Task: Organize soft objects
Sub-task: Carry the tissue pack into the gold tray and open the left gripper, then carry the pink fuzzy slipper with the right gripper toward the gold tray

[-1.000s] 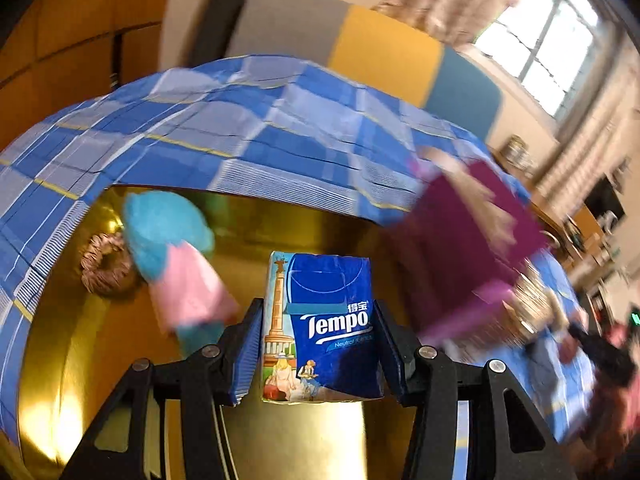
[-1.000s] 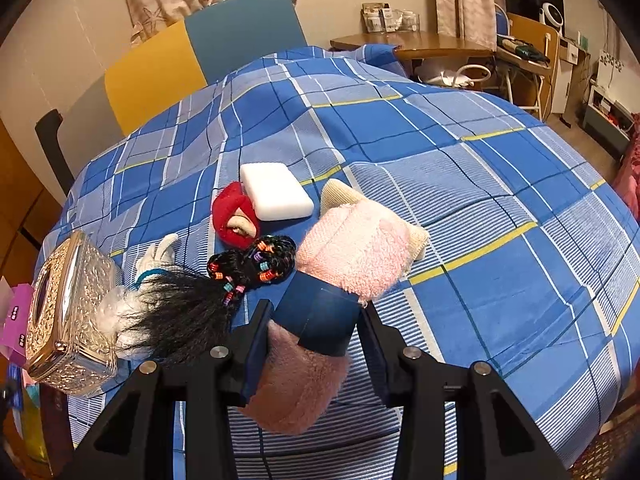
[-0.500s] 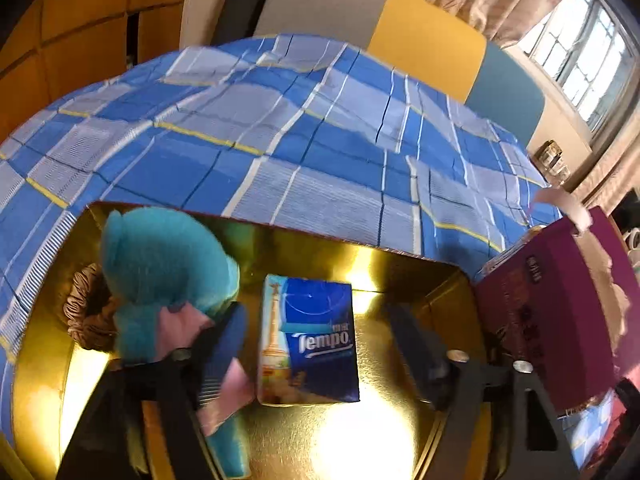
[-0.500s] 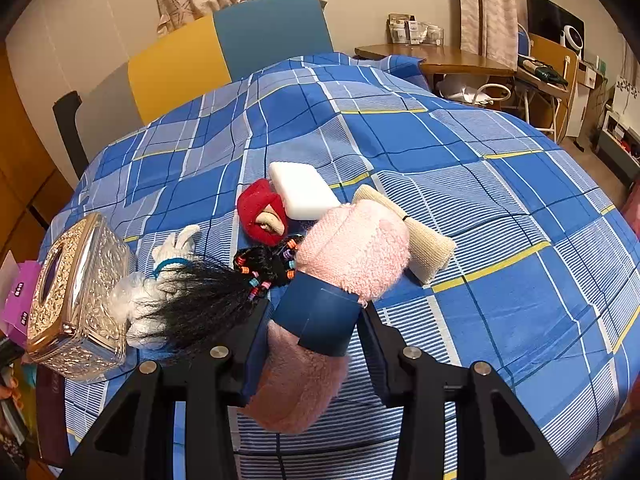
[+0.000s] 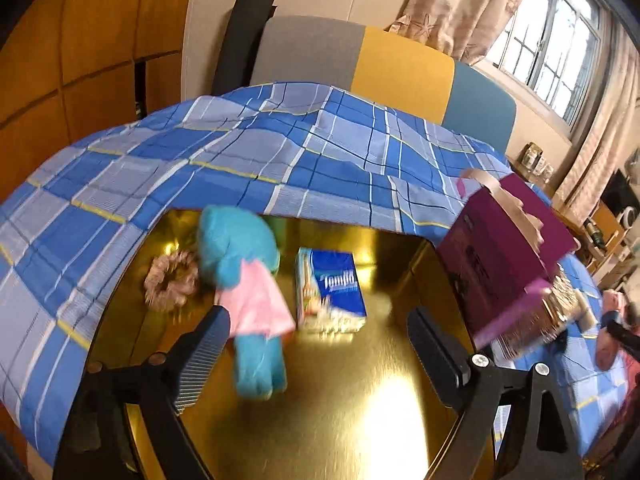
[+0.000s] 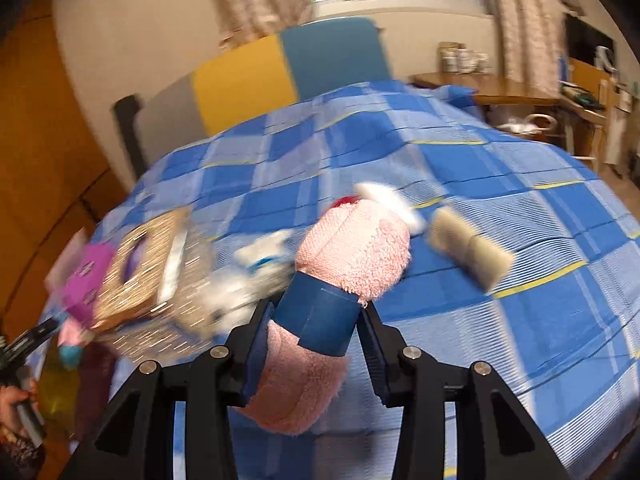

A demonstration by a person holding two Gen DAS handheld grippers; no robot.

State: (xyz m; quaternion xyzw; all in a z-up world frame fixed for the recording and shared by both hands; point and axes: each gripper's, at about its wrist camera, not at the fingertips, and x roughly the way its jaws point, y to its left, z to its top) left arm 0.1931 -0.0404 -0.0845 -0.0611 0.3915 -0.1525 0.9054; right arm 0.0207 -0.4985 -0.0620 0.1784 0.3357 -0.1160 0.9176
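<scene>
In the left wrist view my left gripper (image 5: 320,352) is open and empty above a gold tray (image 5: 360,408). In the tray lie a blue Tempo tissue pack (image 5: 332,292), a teal plush toy with a pink skirt (image 5: 248,280) and a brownish scrunchie (image 5: 170,284). In the right wrist view my right gripper (image 6: 316,344) is shut on a rolled pink towel with a blue band (image 6: 332,300), held above the blue plaid bedspread (image 6: 520,240).
A purple box (image 5: 508,248) stands at the tray's right edge, with an ornate gold tissue box (image 6: 148,280) beside it. A beige rolled cloth (image 6: 468,252), a white plush (image 6: 256,268) and a white sponge (image 6: 384,196) lie on the bed. A colour-block headboard (image 5: 400,68) stands behind.
My left gripper let go of the Tempo pack in the tray, opened and drew back. My right gripper lifted the pink towel off the bed and swings left toward the tray.
</scene>
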